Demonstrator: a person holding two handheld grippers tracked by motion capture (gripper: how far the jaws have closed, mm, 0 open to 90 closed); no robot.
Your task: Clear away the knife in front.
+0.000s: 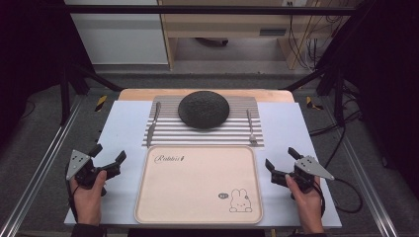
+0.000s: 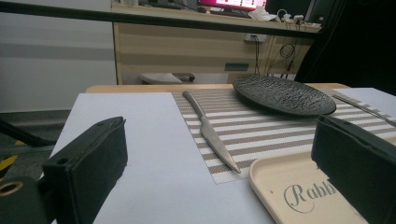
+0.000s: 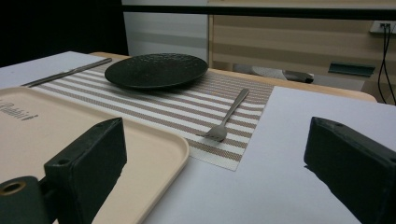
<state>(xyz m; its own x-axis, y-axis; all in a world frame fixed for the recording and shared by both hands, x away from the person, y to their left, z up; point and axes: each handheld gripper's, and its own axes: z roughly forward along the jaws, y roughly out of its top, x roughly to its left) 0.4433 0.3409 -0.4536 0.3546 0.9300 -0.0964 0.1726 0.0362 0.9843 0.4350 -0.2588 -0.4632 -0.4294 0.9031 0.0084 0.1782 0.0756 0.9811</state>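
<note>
- Beige tray [image 1: 197, 185] fills lower centre; striped placemat [image 1: 168, 133] above it carries the black plate [image 1: 203, 109].
- Knife [image 1: 153, 124] left of plate, fork [image 1: 251, 127] right; both lie lengthwise toward the frame's top.
- Left gripper [image 1: 107, 154] and right gripper [image 1: 280, 158] flank the tray, jaws spread, empty.

Silver knife [image 1: 152, 125] and fork [image 1: 251, 128] flank the black plate [image 1: 203, 109].

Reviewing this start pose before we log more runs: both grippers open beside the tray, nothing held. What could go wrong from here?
1. The knife and fork lie flat on the striped placemat; fingers may slip or drag the mat.
2. The fork tip sits close to the tray rim, so the right gripper could bump it.
3. The black plate is low and wide, likely hard to pinch.
</note>
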